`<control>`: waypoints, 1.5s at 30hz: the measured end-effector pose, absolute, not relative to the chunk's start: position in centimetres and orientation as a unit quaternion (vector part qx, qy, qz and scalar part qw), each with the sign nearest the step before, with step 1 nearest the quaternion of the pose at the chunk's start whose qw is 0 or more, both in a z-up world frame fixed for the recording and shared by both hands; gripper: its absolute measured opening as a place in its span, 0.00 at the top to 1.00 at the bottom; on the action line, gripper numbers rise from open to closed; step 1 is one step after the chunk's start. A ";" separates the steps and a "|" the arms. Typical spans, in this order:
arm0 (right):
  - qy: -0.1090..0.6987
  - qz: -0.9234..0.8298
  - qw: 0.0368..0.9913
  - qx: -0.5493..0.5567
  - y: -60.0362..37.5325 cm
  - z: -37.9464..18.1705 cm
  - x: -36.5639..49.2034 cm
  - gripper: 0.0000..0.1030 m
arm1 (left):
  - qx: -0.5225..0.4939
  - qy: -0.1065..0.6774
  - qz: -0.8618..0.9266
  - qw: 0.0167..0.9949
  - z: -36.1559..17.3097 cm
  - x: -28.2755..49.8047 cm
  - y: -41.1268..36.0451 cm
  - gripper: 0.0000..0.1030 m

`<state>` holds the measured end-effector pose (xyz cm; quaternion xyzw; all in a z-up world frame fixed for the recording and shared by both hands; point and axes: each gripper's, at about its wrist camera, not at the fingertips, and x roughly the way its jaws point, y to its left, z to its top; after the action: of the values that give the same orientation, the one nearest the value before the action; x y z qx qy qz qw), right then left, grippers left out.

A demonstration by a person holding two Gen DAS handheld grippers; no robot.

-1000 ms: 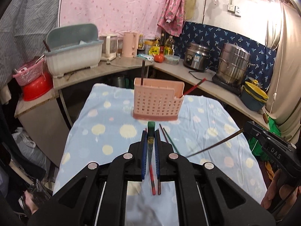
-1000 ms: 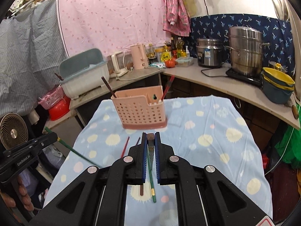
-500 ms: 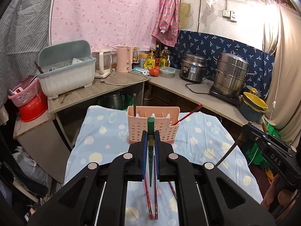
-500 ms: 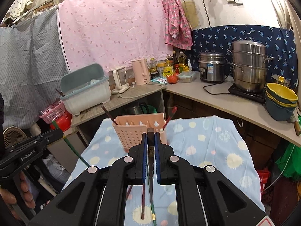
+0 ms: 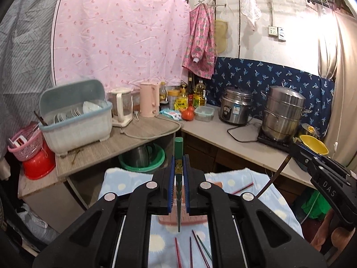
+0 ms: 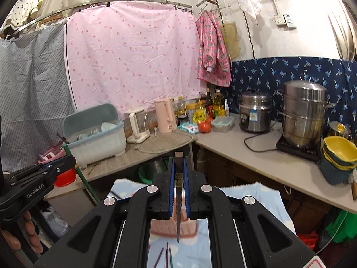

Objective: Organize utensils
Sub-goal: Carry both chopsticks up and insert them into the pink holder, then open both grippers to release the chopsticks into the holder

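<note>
Both cams ride a hand-held gripper, looking fwd along its jaws, tipped slightly down, close above the cloth-covered table (image 5: 125, 178). Left view faces the corner bench (image 5: 223, 134) from the left; right view from the right. Each catches the other gripper at its edge. Shared: pink curtain (image 6: 133, 55), dish box (image 5: 75, 120), steel pots (image 6: 305, 111)

A pink kettle (image 5: 149, 99) stands near a steel steamer pot (image 5: 283, 114) on the counter (image 5: 225, 138).
</note>
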<state>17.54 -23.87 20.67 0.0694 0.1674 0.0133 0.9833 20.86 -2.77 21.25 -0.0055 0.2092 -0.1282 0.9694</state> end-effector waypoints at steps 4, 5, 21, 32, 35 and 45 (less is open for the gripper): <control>0.156 0.006 0.985 0.066 -23.7 21.6 20.8 0.93 | -0.012 0.201 -0.124 0.972 21.9 23.6 -3.0 0.93; 0.157 0.005 0.985 0.066 -23.7 21.5 21.4 0.93 | -0.013 0.197 -0.122 0.973 21.9 24.2 -3.0 0.93; 0.231 0.005 0.971 0.064 -22.7 12.9 28.5 0.93 | -0.010 0.228 -0.111 0.967 16.0 30.5 -3.5 0.93; 0.227 -0.011 0.972 0.052 -22.5 12.0 27.1 0.62 | -0.015 0.221 -0.096 0.970 15.1 29.8 -3.3 0.60; 0.222 -0.008 0.974 0.050 -22.3 12.4 25.9 0.61 | -0.018 0.223 -0.095 0.970 15.1 29.2 -3.1 0.60; 0.226 0.004 0.972 0.055 -21.5 12.0 21.1 0.60 | -0.013 0.234 -0.096 0.967 14.4 25.3 -2.4 0.60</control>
<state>21.09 -21.54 12.04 0.0551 0.2264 0.0036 0.9725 25.28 -2.35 14.37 -0.0130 0.2345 -0.0965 0.9672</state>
